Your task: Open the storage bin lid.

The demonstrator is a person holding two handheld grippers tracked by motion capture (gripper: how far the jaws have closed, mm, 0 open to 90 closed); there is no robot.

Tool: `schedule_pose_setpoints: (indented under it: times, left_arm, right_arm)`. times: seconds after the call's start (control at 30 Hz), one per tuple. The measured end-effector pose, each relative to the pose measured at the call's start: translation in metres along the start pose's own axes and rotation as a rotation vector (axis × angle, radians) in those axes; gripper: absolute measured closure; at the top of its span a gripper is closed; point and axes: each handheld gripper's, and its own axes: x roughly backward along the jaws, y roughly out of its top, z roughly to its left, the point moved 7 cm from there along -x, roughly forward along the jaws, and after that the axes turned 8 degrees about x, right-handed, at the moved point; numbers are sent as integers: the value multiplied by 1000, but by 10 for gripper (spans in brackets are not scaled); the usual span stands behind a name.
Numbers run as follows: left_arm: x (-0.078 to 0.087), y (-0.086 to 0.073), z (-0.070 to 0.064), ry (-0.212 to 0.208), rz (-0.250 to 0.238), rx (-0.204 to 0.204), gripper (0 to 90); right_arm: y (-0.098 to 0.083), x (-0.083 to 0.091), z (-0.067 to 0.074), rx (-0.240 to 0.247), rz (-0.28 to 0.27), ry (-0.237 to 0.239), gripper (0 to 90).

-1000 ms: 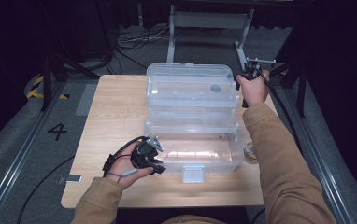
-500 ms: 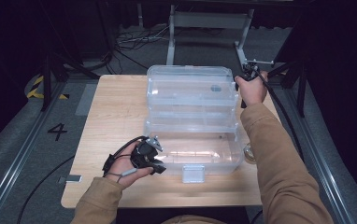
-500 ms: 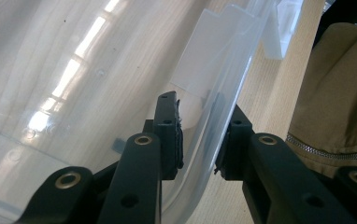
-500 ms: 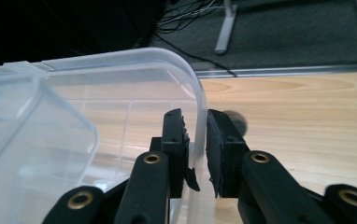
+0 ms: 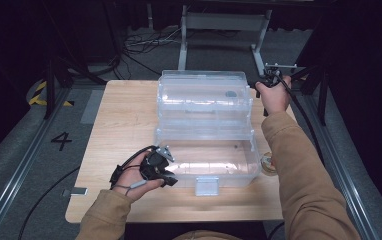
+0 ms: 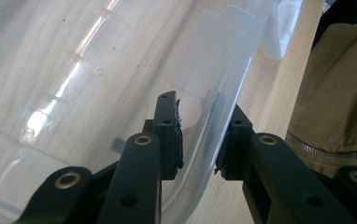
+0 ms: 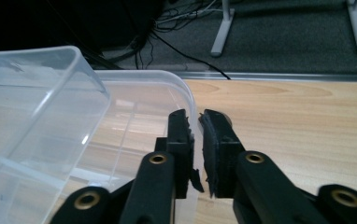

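Fingers of the left gripper (image 5: pixel 166 176) clamp the near corner wall of the clear box (image 5: pixel 206 155) on the desk (image 5: pixel 124 115). Right gripper (image 5: pixel 268 82) fingers (image 7: pixel 179 140) pinch the open lid's (image 5: pixel 204 95) rim, nearly shut.

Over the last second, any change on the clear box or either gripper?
Nothing visibly moved. The left gripper stays clamped on the near left wall of the clear box, one jaw inside and one outside. The right gripper still pinches the rim of the open lid at the far right corner. The wooden table looks the same.
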Motion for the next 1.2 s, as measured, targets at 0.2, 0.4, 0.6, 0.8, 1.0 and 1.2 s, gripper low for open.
schedule_pose_setpoints:
  times: [0.2,0.4,0.6,0.8,1.0,1.2]
  left_arm:
    - [0,0,0,-1,2,10,736]
    - [2,1,1,-42,-5,29,732]
    - [11,5,0,-85,-45,9,659]
    - [29,9,1,-100,-104,5,636]
    - [47,8,9,-58,-163,28,589]
    - [62,3,23,-24,-207,63,565]
  right_arm:
    - [1,7,0,41,-51,31,669]
    - [0,22,1,89,-76,91,567]
    - [-1,48,5,121,-116,119,470]
    - [-11,71,0,162,-139,149,404]
    - [-25,95,-2,173,-168,132,326]
    - [-43,114,9,231,-198,153,314]
